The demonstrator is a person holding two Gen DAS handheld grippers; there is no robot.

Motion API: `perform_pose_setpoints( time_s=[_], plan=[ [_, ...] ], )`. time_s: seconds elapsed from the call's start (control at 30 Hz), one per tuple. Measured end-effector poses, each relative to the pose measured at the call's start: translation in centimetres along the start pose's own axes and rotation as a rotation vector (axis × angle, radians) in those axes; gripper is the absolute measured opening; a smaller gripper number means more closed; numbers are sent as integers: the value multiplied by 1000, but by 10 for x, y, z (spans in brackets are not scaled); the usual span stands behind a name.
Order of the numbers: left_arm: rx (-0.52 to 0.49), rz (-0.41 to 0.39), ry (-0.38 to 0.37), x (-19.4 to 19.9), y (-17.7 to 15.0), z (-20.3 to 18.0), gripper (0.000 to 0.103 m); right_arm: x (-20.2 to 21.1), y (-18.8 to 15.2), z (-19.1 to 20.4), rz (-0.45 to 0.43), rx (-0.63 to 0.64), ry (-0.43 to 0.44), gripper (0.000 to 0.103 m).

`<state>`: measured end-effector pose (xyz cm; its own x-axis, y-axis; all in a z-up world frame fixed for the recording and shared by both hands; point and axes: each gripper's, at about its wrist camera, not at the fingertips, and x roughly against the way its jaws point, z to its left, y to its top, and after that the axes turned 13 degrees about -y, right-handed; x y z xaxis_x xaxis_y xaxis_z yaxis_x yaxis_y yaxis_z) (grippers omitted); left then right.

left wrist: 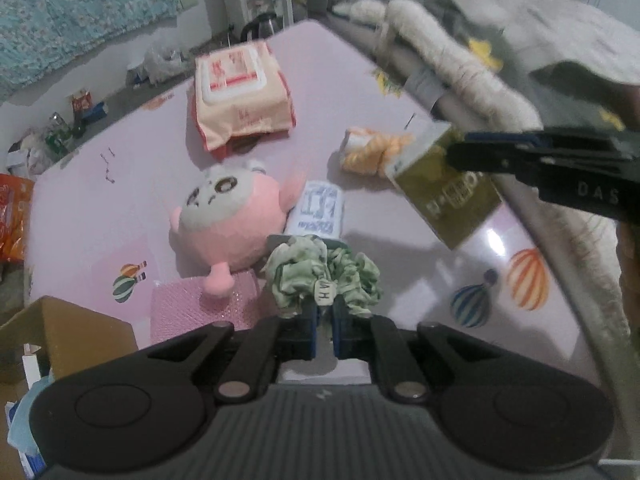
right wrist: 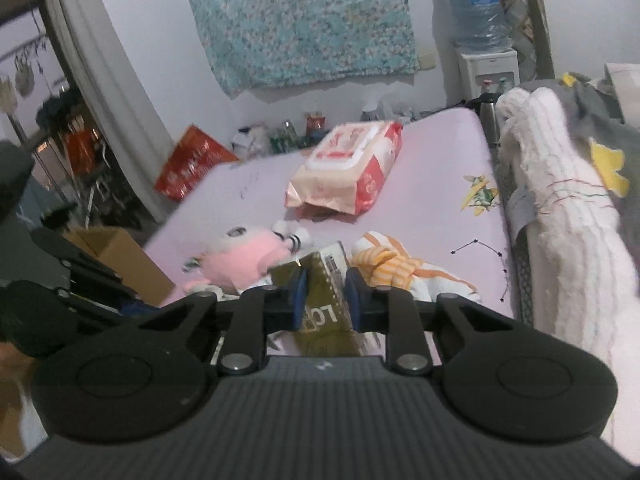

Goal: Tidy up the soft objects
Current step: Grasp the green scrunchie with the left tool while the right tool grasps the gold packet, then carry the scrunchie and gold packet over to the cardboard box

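My left gripper (left wrist: 325, 312) is shut on a green scrunchie (left wrist: 324, 276) and holds it over the pink table (left wrist: 100, 216). My right gripper (right wrist: 326, 294) is shut on an olive-gold tissue pack (right wrist: 326, 300); the left wrist view shows that pack (left wrist: 444, 188) held above the table by the right gripper (left wrist: 460, 156). A pink plush toy (left wrist: 228, 220) (right wrist: 248, 260) lies mid-table beside a small blue-white tissue pack (left wrist: 318, 210). An orange-striped cloth bundle (left wrist: 372, 150) (right wrist: 384, 266) lies behind the gold pack. A large wet-wipes pack (left wrist: 240, 96) (right wrist: 348, 168) lies farther back.
A pink mesh pad (left wrist: 192, 304) lies under the plush toy's foot. A brown cardboard box (left wrist: 76, 332) (right wrist: 120, 256) stands off the table's left edge. A white fuzzy blanket and grey cloth (right wrist: 560, 208) are piled along the right edge. A water dispenser (right wrist: 484, 44) stands behind.
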<state>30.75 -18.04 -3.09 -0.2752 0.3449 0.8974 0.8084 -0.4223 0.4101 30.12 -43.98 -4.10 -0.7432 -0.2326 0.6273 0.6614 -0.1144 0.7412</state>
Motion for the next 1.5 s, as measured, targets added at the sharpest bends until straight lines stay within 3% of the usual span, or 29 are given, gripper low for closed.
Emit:
perform_pose_setpoints(
  time_s=[0.3,0.6,0.8,0.93,1.0,1.13,1.27,1.5],
  plan=[
    [30,-138,-37,68,-18,-7,7,48,-8,5,6,-49,11,14],
    [80,-334,-32,168,-64,12,7,104,6,55,-55,-8,77,14],
    [146,-467,25,237,-111,41,7,134,22,118,-77,41,209,14],
    [213,-523,92,269,-145,67,8,138,25,178,-59,78,345,13],
    [255,-532,114,277,-161,83,8,133,23,210,-26,89,413,8],
    [348,-522,153,275,-194,120,8,110,13,273,58,122,486,7],
    [437,-454,166,253,-221,158,8,77,-10,331,155,168,494,7],
    [517,-328,131,201,-258,202,8,68,-29,355,196,165,487,7]
  ],
)
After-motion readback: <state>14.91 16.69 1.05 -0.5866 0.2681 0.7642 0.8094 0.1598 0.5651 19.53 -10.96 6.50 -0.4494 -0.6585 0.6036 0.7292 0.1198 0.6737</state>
